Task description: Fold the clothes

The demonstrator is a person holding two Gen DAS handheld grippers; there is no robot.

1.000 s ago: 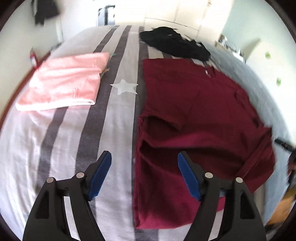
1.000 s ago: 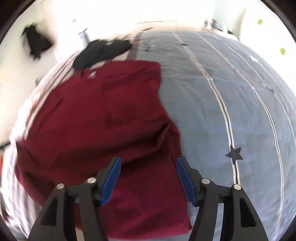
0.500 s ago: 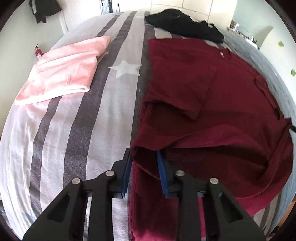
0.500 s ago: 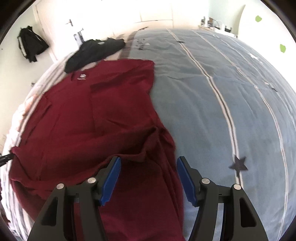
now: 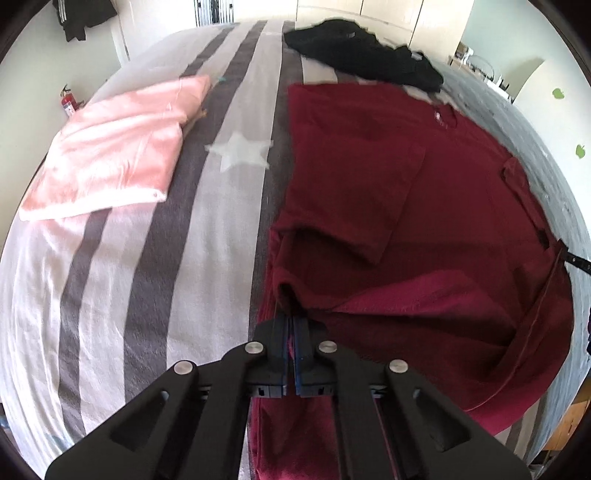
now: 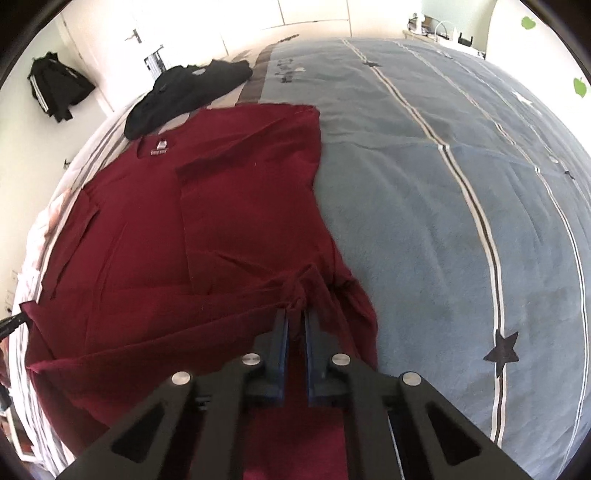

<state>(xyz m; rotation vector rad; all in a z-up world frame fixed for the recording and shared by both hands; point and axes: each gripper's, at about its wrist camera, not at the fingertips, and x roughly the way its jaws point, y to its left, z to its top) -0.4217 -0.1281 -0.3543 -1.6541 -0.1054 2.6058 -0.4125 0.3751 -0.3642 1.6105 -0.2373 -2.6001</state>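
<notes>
Lying collar-end away, maroon T-shirt (image 5: 424, 206), hem apparently claw-pinched.

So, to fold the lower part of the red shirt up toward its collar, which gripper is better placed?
Neither alone: left gripper and right gripper each pinch the red shirt at opposite side edges.

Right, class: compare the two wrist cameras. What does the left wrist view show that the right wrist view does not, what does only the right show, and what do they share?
Only the left wrist view: the folded pink garment, a white star on the grey-striped cover, a red fire extinguisher.

Only the right wrist view: the blue cover with thin stripes, a dark star, a door handle.

Both: the maroon T-shirt, each hand-held gripper shut on its fabric, and the black garment beyond it.
</notes>
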